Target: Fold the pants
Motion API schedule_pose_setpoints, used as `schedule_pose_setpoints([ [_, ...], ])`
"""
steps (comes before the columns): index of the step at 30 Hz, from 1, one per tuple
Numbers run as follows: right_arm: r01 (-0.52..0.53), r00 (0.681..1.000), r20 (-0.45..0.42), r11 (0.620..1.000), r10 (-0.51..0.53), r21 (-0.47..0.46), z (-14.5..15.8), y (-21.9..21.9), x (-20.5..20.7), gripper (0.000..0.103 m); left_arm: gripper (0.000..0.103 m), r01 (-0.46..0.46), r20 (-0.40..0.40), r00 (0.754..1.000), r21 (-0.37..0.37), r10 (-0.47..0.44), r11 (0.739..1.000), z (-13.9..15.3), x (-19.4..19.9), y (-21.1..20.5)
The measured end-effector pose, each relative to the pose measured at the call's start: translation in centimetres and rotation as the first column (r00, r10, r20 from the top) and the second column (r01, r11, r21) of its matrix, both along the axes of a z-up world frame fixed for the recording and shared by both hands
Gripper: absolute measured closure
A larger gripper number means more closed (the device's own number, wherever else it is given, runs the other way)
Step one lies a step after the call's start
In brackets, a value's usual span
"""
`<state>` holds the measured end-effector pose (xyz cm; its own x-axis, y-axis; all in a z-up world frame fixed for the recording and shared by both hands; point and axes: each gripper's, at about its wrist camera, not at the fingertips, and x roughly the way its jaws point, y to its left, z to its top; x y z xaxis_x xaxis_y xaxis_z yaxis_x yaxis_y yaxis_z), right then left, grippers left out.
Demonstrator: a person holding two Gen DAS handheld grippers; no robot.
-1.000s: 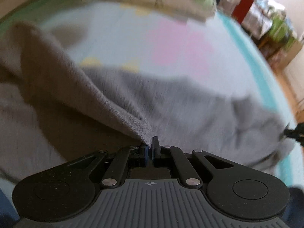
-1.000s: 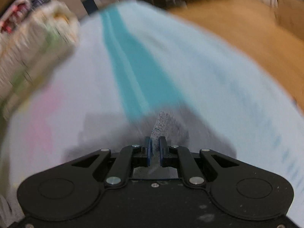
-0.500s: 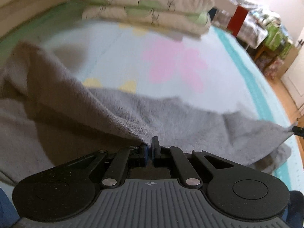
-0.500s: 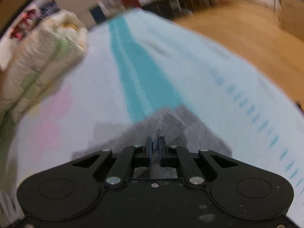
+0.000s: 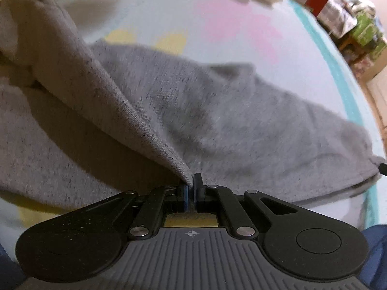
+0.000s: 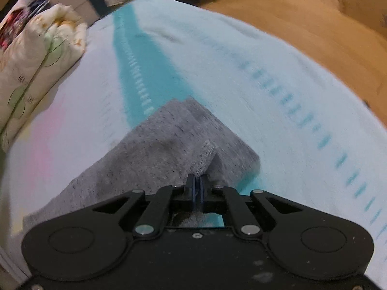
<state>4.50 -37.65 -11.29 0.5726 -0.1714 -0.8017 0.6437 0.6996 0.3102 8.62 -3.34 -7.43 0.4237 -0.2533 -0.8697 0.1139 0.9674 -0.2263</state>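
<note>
On the bed, grey pants pinched at both ends.
Left gripper nips a raised fold; pants spread toward the teal-striped edge. Right gripper, just closing, clamps a corner near that stripe.

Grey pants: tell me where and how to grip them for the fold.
Grip the grey pants at their edges, as now: left gripper shut on a raised fold, right gripper shut on a corner by the hem. Come from above and the near side; the cloth lies flat on the bed, so only edges lift.
</note>
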Motion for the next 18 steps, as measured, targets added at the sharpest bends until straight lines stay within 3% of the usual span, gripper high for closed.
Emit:
schedule_pose_setpoints([
  [2, -0.003, 0.997, 0.074, 0.999, 0.007, -0.045, 1.7, 0.3, -0.8, 0.099, 0.099, 0.026, 0.086, 0.996, 0.009, -0.027, 1.000, 1.8, -0.8, -0.5],
  [4, -0.008, 0.998, 0.064, 0.996, 0.014, -0.086, 2.5, 0.2, -1.3, 0.100, 0.099, 0.034, 0.101, 0.994, 0.021, -0.036, 0.999, 2.2, -1.4, -0.9],
  [7, 0.000, 0.996, -0.087, 0.993, -0.010, -0.114, 0.5, -0.8, -1.1, 0.102, 0.099, 0.016, -0.003, 1.000, 0.025, -0.016, 1.000, -0.3, -1.1, -1.0],
  [9, 0.020, 0.990, -0.141, 0.999, -0.026, -0.045, -1.1, -2.0, -1.5, 0.102, 0.099, 0.003, -0.048, 0.999, 0.021, -0.002, 1.000, -1.8, -0.7, -0.7],
  [11, 0.047, 0.992, -0.113, 0.999, -0.049, -0.021, -1.3, -2.4, -2.4, 0.101, 0.099, 0.002, -0.055, 0.998, 0.014, -0.001, 1.000, -2.2, -0.5, -0.6],
  [15, 0.002, 1.000, 0.005, 0.995, -0.002, -0.098, 0.4, -2.5, -2.6, 0.092, 0.099, 0.016, -0.055, 0.998, 0.029, -0.014, 0.999, -2.3, -0.2, -0.8],
  [17, -0.036, 0.999, 0.025, 0.992, 0.040, -0.118, 0.9, -2.7, -1.9, 0.084, 0.099, 0.019, -0.054, 0.998, 0.035, -0.017, 0.999, -2.5, -0.1, -0.7],
  [18, -0.053, 0.998, 0.034, 0.991, 0.058, -0.127, 0.9, -2.6, -1.3, 0.074, 0.099, 0.019, -0.054, 0.998, 0.035, -0.017, 0.999, -2.5, 0.0, -0.7],
])
